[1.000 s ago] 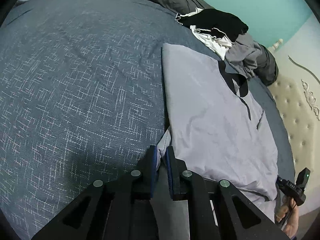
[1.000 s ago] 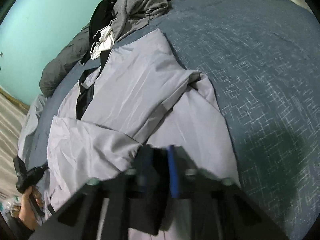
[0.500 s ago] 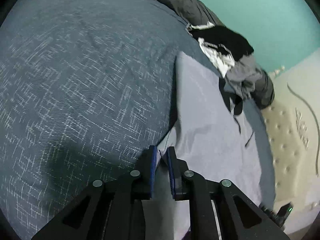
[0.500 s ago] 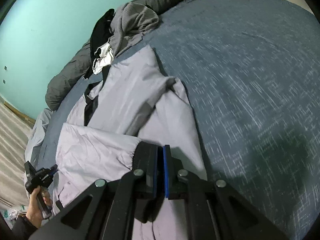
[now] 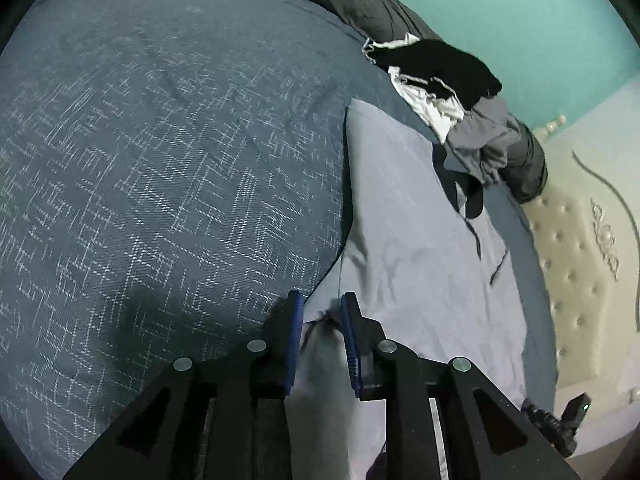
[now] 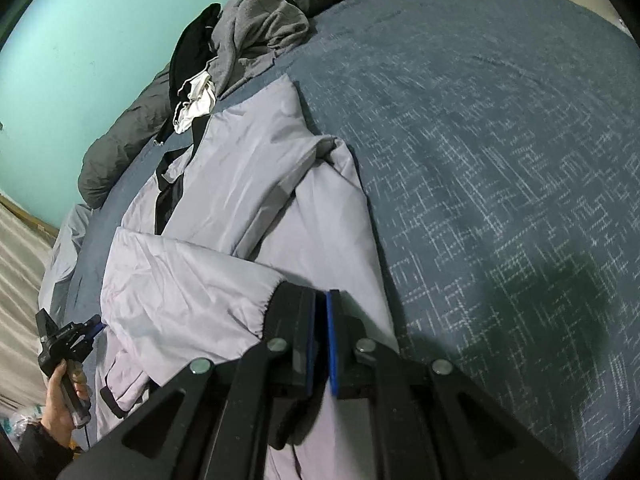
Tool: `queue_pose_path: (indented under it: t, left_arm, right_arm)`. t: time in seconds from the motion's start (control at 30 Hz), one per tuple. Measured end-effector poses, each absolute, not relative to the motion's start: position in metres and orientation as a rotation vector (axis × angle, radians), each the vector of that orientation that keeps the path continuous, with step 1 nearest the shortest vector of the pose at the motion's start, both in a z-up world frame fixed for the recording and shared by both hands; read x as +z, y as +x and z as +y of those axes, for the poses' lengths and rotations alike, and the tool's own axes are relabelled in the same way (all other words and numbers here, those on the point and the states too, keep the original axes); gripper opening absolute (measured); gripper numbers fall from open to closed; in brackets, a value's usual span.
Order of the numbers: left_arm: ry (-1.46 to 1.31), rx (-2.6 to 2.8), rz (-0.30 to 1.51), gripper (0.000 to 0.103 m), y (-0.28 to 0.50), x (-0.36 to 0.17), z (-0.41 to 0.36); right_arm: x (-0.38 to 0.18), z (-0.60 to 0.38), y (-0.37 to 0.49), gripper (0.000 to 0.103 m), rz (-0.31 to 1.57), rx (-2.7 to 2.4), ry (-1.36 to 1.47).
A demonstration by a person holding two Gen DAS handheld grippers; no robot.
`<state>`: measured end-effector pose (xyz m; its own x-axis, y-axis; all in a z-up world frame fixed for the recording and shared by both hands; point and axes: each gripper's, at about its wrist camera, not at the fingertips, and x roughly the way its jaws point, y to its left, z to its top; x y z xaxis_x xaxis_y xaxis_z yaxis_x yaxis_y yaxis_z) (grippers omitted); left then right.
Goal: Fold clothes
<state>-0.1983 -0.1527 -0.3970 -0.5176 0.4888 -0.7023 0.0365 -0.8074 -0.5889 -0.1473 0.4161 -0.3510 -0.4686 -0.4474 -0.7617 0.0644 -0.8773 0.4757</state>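
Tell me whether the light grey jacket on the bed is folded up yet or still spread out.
Partly folded. The light grey jacket lies long on the bed, one sleeve laid across its body.

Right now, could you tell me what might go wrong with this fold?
1. The left gripper stands open around the light grey jacket, so that corner may drop and skew the fold.
2. The right gripper is nearly closed on thin, slippery-looking fabric, which might slide out.
3. The loose clothes pile touches the collar and could snag.
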Motion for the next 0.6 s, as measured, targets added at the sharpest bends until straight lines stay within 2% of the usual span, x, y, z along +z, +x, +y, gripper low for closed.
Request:
queue_pose_path:
  t: [0.23,0.27,0.3,0.33,0.37,0.6]
  left_arm:
    - [-1.371,2.391,-0.743,0.023,-0.198,-0.397,-0.150]
    - [-1.375,2.391,-0.729,0.019,-0.198,-0.397,-0.149]
    - [-1.378,2.390,-0.715,0.010,-0.198,-0.397,-0.148]
    - [-1.381,2.390,-0.701,0.008,-0.199,-0.397,-0.147]
    - [-1.384,2.390,-0.687,0.001,-0.199,-0.397,-0.147]
    - [-1.406,2.422,-0.587,0.001,-0.196,-0.384,-0.140]
  right_arm:
    - [-0.351,0.417,-0.140,0.005,-0.530,-2.383,1.435]
    - [-0.351,0.417,-0.139,0.005,-0.521,-2.383,1.438]
    - [-0.352,0.417,-0.138,0.005,-0.514,-2.381,1.446]
    - [-0.353,0.417,-0.137,0.005,-0.507,-2.378,1.453]
    - [-0.354,0.418,-0.136,0.005,-0.505,-2.378,1.460]
    - [-0.351,0.414,-0.134,0.006,-0.453,-2.409,1.489]
